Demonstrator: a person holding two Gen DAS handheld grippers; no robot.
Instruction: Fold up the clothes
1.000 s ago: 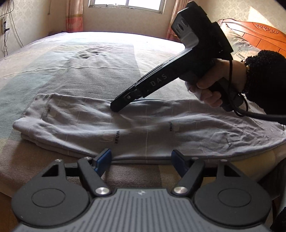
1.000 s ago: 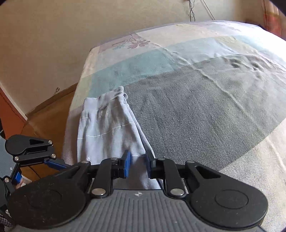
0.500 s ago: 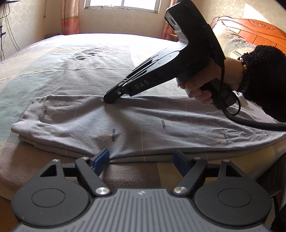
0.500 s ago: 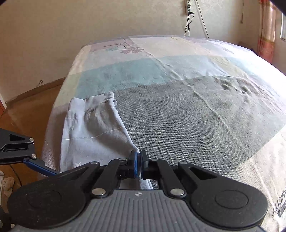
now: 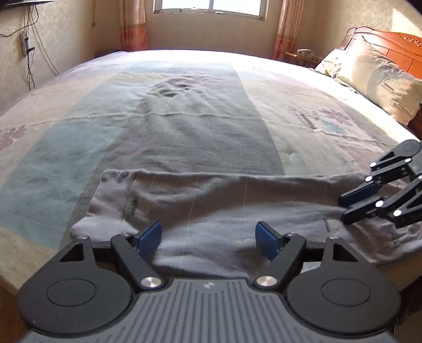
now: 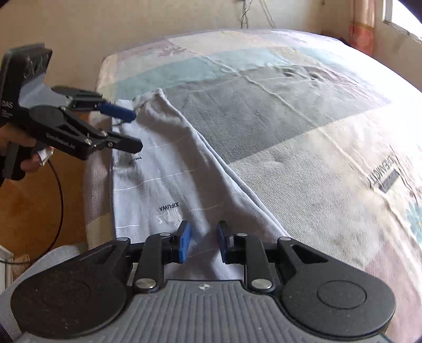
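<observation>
A grey garment (image 5: 216, 200), folded into a long band, lay across the near edge of the bed (image 5: 200, 126), stretched along that edge with thin pale lines crossing it and small printed lettering on the cloth. The bed cover showed broad patches of grey, teal and cream, with wrinkles in the grey strip beyond the garment.

The left tongs (image 5: 208, 236) stood wide open just above the garment's near edge, their blue pads well apart and holding nothing. In the right wrist view the same left tongs (image 6: 129, 129) appeared over the garment's far end (image 6: 147, 105), spread open, with a hand (image 6: 25, 155) on the grip and a black cable hanging below it.

The right tongs (image 6: 203, 244) were also open, though less widely, with a raised ridge of the garment's cloth running up between the pads; whether the pads touched it could not be told. From the left wrist view the right tongs (image 5: 348, 205) reached in over the garment's other end, parted.

A pillow (image 5: 377, 84) rested against the wooden headboard (image 5: 395, 39), well away from the garment, and a window (image 5: 211, 8) stood beyond the bed.
</observation>
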